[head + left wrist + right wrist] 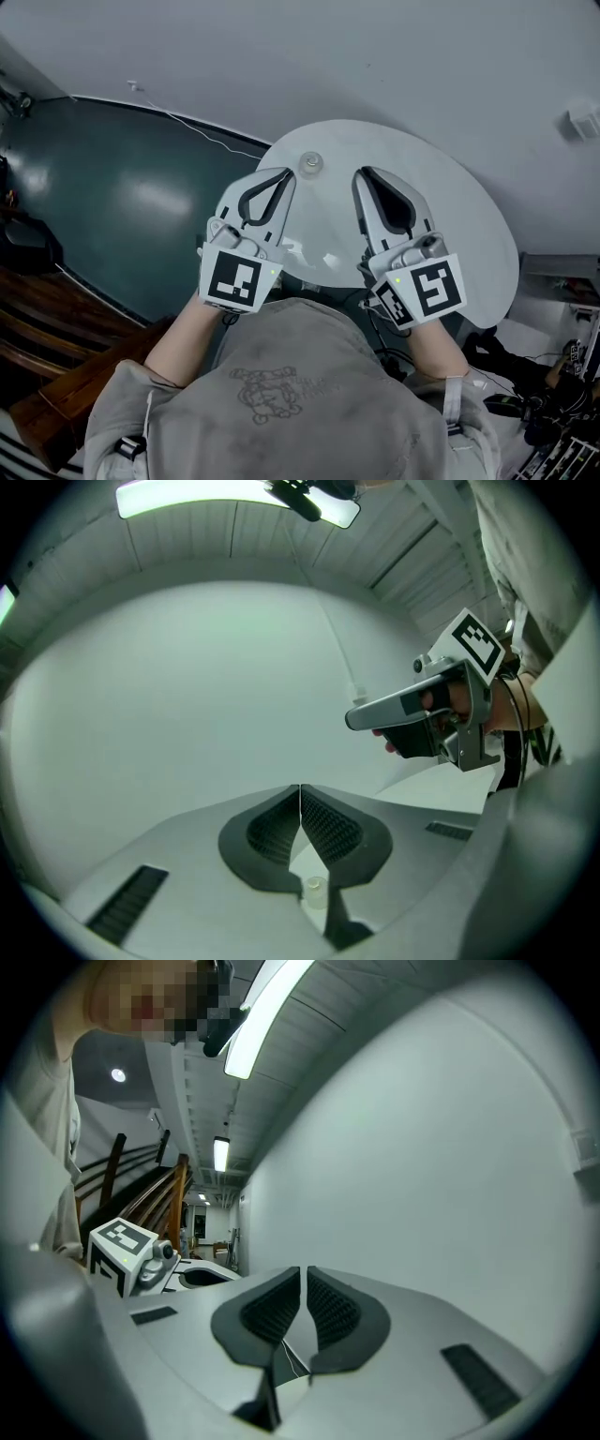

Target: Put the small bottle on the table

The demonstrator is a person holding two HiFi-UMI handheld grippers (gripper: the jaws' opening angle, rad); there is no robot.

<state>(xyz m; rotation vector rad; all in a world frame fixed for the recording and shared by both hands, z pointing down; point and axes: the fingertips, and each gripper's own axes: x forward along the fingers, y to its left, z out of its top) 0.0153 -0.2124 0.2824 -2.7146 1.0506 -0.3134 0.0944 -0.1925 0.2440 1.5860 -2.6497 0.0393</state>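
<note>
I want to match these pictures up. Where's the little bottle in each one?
Head view: bottle near the round table's far edge, just beyond the left gripper.
Left gripper view: low centre, below that gripper's closed jaws.
Right gripper view: not in it.
Shared landmark: the white table under the bottle.

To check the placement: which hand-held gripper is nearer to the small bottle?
Left. The left hand-held gripper has its tips just left of the small bottle; the right hand-held gripper is farther away, on the bottle's right.
</note>
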